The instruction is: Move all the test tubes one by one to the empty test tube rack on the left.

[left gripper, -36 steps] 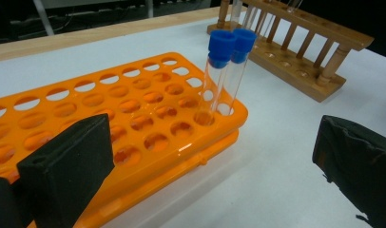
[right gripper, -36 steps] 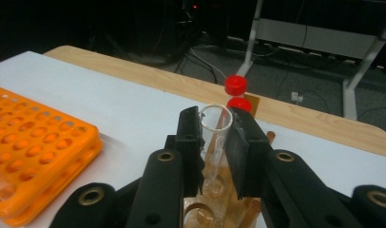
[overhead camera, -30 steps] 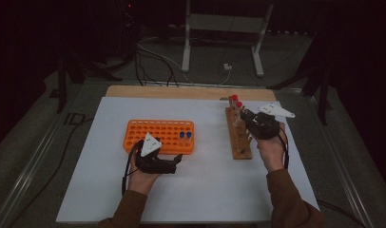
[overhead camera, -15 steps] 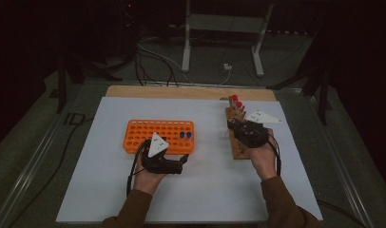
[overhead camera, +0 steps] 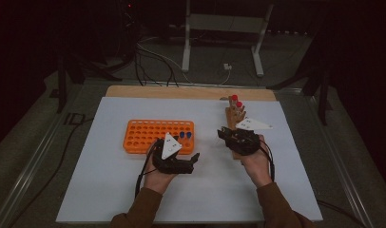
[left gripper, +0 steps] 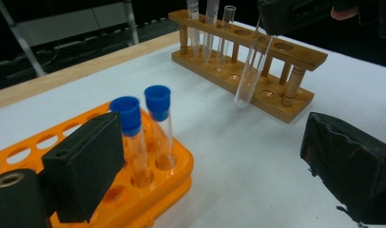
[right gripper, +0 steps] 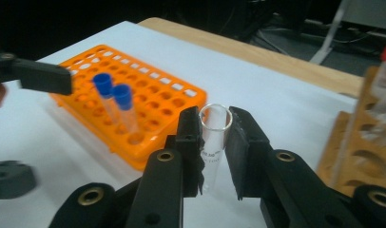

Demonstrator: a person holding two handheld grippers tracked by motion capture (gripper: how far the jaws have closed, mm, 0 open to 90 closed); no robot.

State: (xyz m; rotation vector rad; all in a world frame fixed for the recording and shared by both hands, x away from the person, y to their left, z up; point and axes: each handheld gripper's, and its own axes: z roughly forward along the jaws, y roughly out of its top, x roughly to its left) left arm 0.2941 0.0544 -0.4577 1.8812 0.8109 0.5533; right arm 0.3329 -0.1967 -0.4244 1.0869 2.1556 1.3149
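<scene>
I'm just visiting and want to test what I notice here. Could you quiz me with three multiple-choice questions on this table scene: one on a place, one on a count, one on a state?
1. Where do the blue-capped clear tubes stand?
A. In the orange plastic rack
B. In the wooden rack
C. Flat on the white sheet

2. How many blue-capped tubes are there?
A. One
B. Two
C. Four

3. What is the right hand-held gripper doing?
A. Standing open and holding nothing
B. Resting on the orange rack
C. Clamping an uncapped clear glass tube

Answers:
1 A, both stand in holes near one end of the orange rack.
2 B, two blue caps show side by side.
3 C, the black jaws press the tube's sides just under its open rim.
</scene>
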